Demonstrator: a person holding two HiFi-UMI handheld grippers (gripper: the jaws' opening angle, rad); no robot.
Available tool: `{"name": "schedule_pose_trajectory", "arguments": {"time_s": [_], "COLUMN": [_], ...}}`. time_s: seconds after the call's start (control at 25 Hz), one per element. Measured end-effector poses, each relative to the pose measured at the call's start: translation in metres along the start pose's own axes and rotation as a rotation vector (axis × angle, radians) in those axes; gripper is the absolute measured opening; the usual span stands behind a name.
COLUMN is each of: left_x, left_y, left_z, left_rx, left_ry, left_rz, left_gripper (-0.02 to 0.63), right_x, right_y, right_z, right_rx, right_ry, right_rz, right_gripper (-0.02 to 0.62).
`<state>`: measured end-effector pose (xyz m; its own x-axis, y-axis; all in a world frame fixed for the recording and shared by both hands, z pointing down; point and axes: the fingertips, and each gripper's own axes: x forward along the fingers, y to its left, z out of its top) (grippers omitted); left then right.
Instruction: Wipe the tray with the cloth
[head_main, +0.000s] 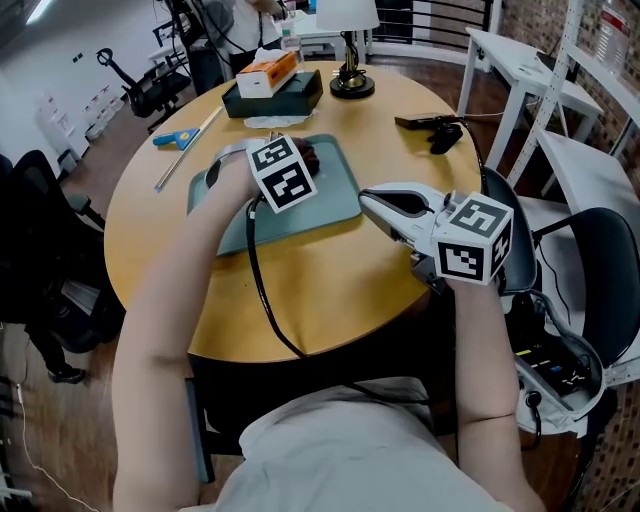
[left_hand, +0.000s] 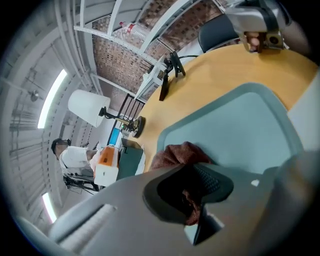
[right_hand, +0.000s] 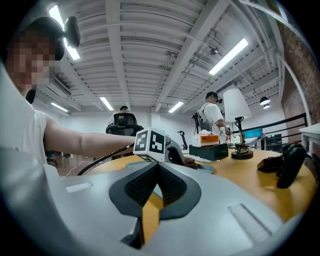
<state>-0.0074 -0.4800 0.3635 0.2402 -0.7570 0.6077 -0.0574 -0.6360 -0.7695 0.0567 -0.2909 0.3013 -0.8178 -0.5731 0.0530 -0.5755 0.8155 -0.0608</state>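
Head view shows the left hand-held gripper (head_main: 305, 160) reaching out over the teal tray (head_main: 335, 205) on the round wooden table (head_main: 330, 290), with its marker cube tilted up and the dark reddish-brown cloth (head_main: 312, 155) bunched at its tip. In the left gripper view the jaws of that hand-held gripper (left_hand: 200, 192) are clenched on a fold of the cloth (left_hand: 177, 152). The rest of the cloth spills out ahead of the jaws and lies pressed on the tray (left_hand: 245, 125), close to the tray's far rim. A wide stretch of bare tray surface lies to the right of this hand-held gripper and back toward the person. The right hand-held gripper (head_main: 372, 203) sits just off the tray's near right corner, level and low over the table. In the right gripper view its jaws (right_hand: 157, 187) stand closed with the pads meeting and nothing between them, so it takes no part in the wiping and does not steady the tray. No crumbs, spills or wet streaks can be made out on the tray, so how much has been cleaned cannot be read directly. Judging from the cloth's place at the far end, the wipe looks under way, with the middle and near part of the tray likely left to cover.
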Motion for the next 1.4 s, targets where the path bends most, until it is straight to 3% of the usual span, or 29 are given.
{"name": "schedule_pose_trajectory", "arguments": {"time_s": [0.16, 0.32, 0.48, 1.04, 1.24, 1.4], "left_x": [0.014, 0.023, 0.021, -0.054, -0.079, -0.089], "left_y": [0.01, 0.019, 0.019, -0.045, -0.067, -0.077], "left_z": [-0.005, -0.012, -0.018, -0.019, -0.02, -0.026], "left_rx": [-0.008, 0.003, -0.039, -0.109, -0.093, -0.048], "left_ry": [0.032, 0.064, 0.069, 0.01, 0.005, 0.027], "left_rz": [0.0, 0.054, 0.066, -0.149, -0.254, -0.292], "left_gripper": [0.373, 0.373, 0.37, 0.37, 0.37, 0.371], "right_x": [-0.002, -0.005, -0.003, 0.003, 0.005, 0.004], "right_y": [-0.003, -0.004, -0.004, 0.004, 0.01, 0.009], "right_z": [-0.004, -0.005, -0.008, -0.003, -0.001, -0.001], "right_rx": [0.001, 0.007, 0.008, 0.0, -0.003, -0.001], "right_ry": [0.01, 0.008, 0.015, -0.002, -0.007, -0.011], "right_rz": [-0.008, -0.012, -0.009, 0.009, 0.02, 0.019], "right_gripper": [0.002, 0.002, 0.002, 0.002, 0.002, 0.002]}}
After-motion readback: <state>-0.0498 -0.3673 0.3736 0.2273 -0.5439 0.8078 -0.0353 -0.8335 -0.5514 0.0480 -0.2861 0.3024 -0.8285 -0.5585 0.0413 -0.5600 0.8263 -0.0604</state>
